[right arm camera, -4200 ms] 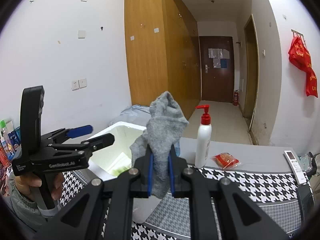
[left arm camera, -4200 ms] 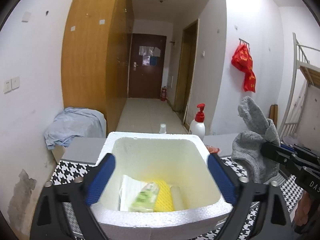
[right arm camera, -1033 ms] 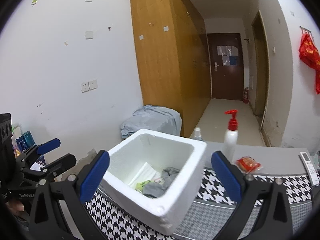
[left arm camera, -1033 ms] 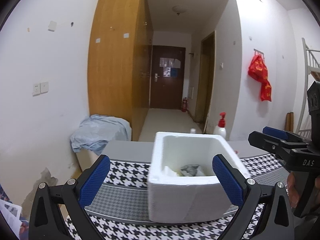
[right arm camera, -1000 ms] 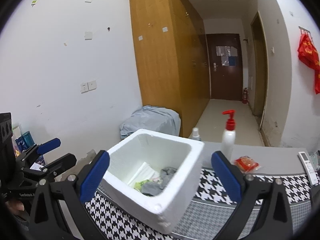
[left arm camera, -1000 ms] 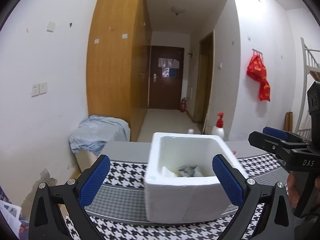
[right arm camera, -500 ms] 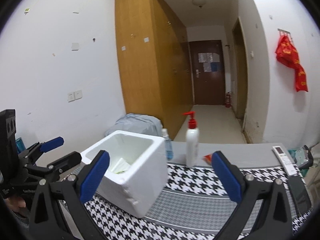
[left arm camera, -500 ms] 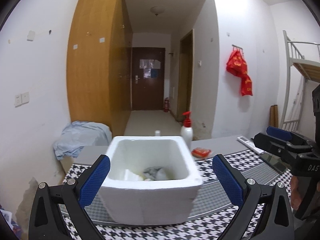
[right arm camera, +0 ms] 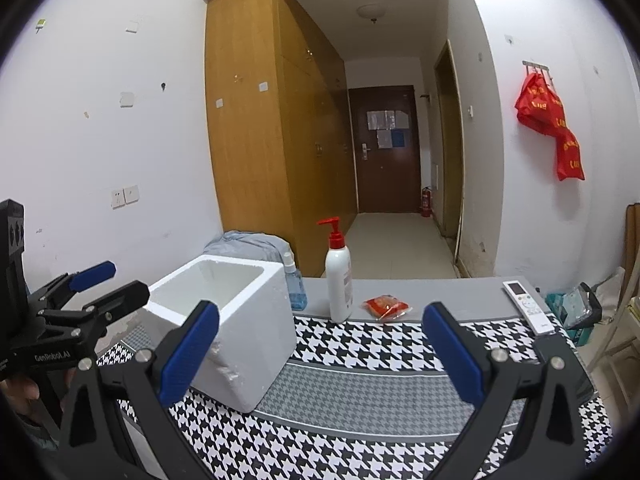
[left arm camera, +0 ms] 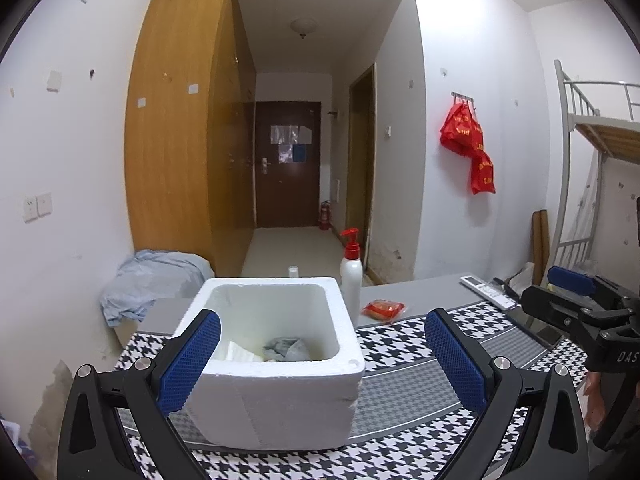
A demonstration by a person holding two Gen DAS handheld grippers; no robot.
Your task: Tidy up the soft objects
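Note:
A white foam box (left arm camera: 280, 384) stands on the houndstooth table cloth (left arm camera: 404, 344). A grey sock (left arm camera: 285, 349) lies inside it beside white packaging. My left gripper (left arm camera: 320, 360) is open and empty, just in front of the box. My right gripper (right arm camera: 320, 352) is open and empty, to the right of the box (right arm camera: 244, 332), whose inside is hidden in the right wrist view. A red soft packet (right arm camera: 386, 306) lies on the grey table strip behind the cloth; it also shows in the left wrist view (left arm camera: 383, 309).
A white pump bottle (right arm camera: 339, 280) and a small blue bottle (right arm camera: 296, 290) stand behind the box. A white remote (right arm camera: 528, 306) lies at the far right. A blue cloth heap (left arm camera: 152, 280) lies beyond the table's left end.
The right gripper let the grey sock go into the box and opened. Both grippers have drawn back from the box and turned right.

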